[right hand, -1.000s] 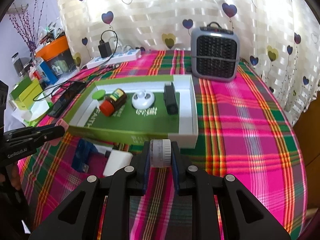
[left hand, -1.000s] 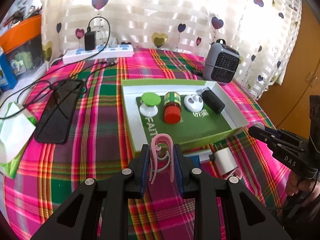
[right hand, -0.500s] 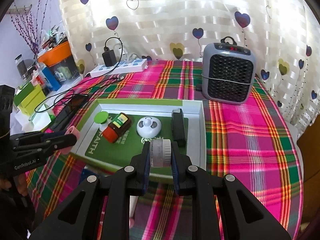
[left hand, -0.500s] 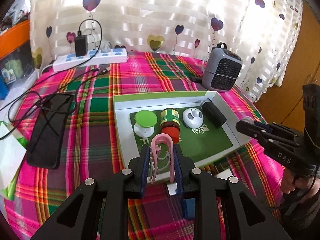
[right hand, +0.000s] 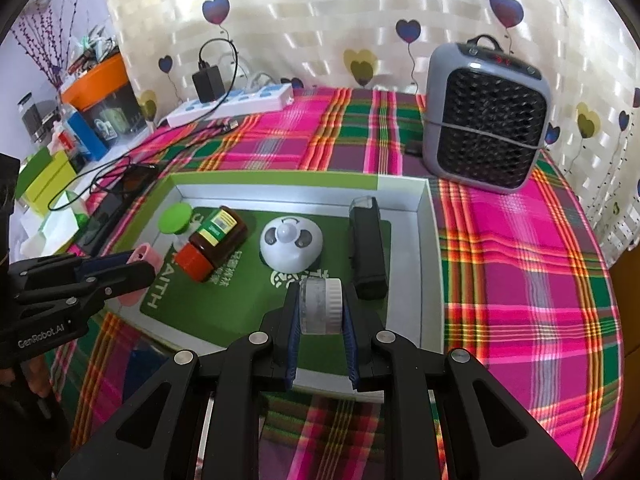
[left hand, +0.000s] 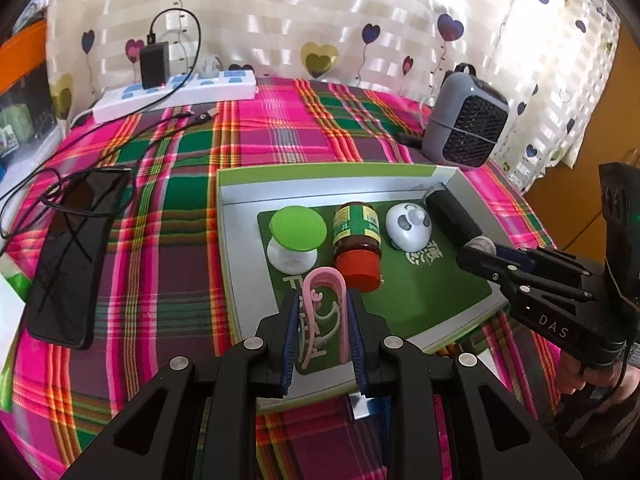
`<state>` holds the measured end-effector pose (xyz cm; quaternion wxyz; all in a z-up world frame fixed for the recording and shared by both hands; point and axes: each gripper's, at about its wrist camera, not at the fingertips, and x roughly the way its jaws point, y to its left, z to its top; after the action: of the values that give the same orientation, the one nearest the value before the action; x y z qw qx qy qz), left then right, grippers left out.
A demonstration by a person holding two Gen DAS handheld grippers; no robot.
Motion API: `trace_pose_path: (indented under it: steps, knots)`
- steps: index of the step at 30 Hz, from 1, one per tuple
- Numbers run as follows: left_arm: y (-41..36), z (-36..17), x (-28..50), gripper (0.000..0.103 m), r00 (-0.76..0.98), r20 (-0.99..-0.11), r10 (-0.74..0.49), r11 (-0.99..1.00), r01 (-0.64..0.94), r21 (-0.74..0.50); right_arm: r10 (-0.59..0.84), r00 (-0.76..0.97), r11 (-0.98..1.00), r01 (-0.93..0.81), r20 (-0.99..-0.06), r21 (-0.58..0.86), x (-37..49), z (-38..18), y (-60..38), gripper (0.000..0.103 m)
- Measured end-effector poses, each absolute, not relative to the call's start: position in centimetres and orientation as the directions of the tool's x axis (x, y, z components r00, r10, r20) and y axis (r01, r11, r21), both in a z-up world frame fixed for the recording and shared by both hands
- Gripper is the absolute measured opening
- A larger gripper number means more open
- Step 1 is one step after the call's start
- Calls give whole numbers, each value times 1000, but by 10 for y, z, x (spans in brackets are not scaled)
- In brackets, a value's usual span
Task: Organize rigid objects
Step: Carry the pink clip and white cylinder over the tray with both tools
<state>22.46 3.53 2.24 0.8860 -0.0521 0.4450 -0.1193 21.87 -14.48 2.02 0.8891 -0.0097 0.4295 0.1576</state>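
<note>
Pink hair clip [left hand: 323, 312] pinched in the left gripper [left hand: 323, 320], small white jar [right hand: 321, 306] clamped in the right gripper [right hand: 320, 312], both above the green-lined box [right hand: 430, 264]

Grey heater [right hand: 486, 120], power strip [left hand: 176, 94]

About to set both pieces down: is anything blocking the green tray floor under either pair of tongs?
Nothing visible. The pink plastic clip and white round jar hang over bare green tray floor, nearer than the red-capped brown bottle and black rectangular case.
</note>
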Motion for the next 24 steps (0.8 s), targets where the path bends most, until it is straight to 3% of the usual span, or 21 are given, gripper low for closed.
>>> trace_pose_path:
  steps: [24]
  knots:
    - [28, 17, 232, 23, 569, -784, -248, 968, 180, -176, 247, 566, 954, -284, -786, 96, 229, 8, -145, 20]
